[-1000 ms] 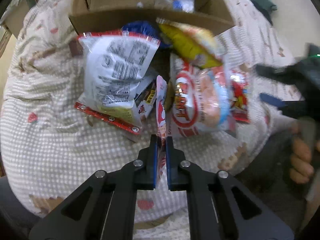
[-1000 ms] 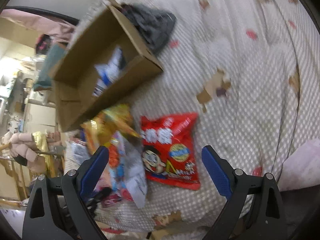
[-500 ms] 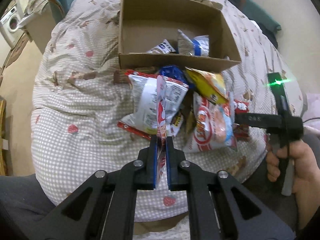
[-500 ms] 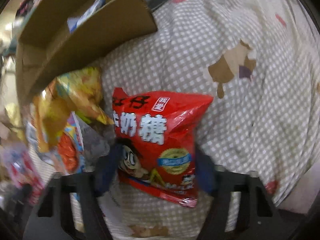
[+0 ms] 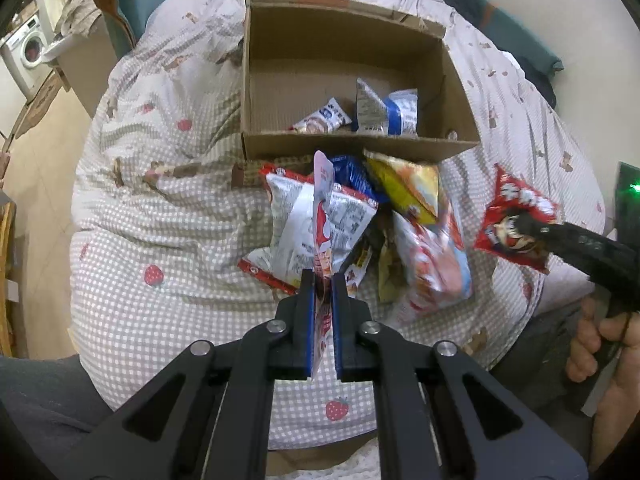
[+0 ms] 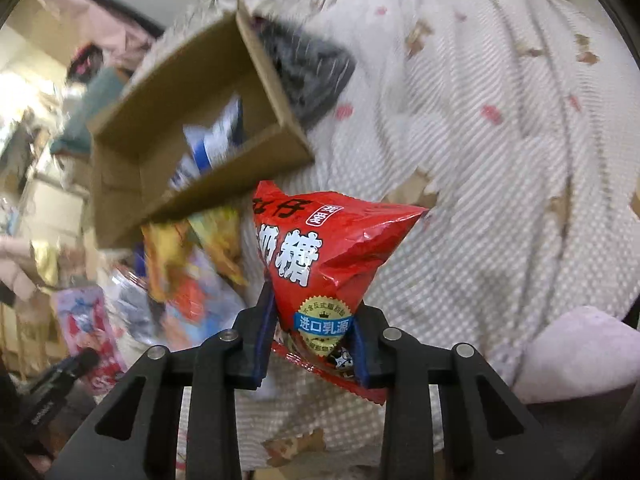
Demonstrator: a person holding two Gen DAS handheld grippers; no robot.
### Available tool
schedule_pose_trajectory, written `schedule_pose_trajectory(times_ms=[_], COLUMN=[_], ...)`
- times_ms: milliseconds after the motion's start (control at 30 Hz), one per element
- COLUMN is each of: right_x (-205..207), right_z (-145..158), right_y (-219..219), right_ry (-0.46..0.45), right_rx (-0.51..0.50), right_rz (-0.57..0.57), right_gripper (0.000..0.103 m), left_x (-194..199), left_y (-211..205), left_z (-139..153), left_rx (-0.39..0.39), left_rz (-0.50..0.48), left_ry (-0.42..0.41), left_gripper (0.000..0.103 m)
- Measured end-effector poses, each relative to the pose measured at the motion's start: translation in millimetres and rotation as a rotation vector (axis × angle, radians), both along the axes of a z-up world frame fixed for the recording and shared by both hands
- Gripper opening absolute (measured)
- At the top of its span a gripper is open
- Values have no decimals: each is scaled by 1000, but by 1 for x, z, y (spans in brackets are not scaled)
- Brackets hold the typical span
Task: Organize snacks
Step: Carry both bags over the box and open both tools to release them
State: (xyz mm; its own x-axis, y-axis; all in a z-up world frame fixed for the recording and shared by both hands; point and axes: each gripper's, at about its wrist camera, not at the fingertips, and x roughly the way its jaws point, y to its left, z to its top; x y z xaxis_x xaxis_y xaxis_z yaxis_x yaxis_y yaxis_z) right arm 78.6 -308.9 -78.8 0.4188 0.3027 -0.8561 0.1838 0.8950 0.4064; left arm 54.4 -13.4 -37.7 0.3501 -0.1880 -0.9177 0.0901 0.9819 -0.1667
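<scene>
Now the red foil candy bag with the cartoon face (image 6: 320, 280) sits between my right jaws, which are closing on its lower end; the pads already pinch its sides and it hangs clear of the checked strawberry-print bedspread (image 6: 460, 220), so my right gripper (image 6: 312, 344) has it, though I judge the hold is not yet firm. My left gripper (image 5: 324, 300) is squeezed nearly flat on a thin pink-and-white snack sachet (image 5: 323, 216), held edge-on and standing up out of the jaws. To do this step well, I think I should let the right jaws finish their squeeze before swinging, keep both packets high enough to clear the near wall, and release them over the bare part of the floor of the open brown cardboard box (image 5: 344, 148). That box lies just beyond the heap of loose snack bags (image 5: 360, 216), with two small blue-and-white packets (image 5: 372, 114) already inside against its near wall. From the left view the red bag hangs off to the right of the heap, near the box's right corner; the sachet is in line with the box's middle. A person's hand (image 5: 600, 340) grips the right tool's handle.
</scene>
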Motion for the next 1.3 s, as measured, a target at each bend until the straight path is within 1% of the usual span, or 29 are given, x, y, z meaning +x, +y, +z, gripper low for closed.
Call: schedule_pose_trajectory(times_ms=[33,133,200,300,467,733,900,1067,1167,1300], right_x=[-3,-5,-4,-1,1,29,55,85,103,128], right_z=[8,36,51,65,83,106,109,107,102,91], right_y=[-2,-6,-11,-18,-24,-1,21,41,48,54], right_ry=[-26,-125,-180,-233,-297,-346,-360,-360,-347,-339], right_rx=[-1,45,52,95,128,148,178,178,201,184], right_rz=[-6,-17,-13,-3,17,85,146,188,194,201], right_gripper=[34,33,33,33,33,33,33,33,33,33], left_x=[2,9,14,21,34,65,84,107,128,148], left_y=[1,5,9,13,16,21,20,13,5,-5], left_z=[3,8,11,17,31,55,63,59,54,50], left_rx=[6,20,17,14,31,39,35,47,52,73], left_rz=[1,13,27,42,48,69,76,72,63,46], left_ry=[-8,-29,-37,-49,-87,-145,-172,-182,-175,-195], left_gripper=[5,5,5,5,5,5,5,5,5,5])
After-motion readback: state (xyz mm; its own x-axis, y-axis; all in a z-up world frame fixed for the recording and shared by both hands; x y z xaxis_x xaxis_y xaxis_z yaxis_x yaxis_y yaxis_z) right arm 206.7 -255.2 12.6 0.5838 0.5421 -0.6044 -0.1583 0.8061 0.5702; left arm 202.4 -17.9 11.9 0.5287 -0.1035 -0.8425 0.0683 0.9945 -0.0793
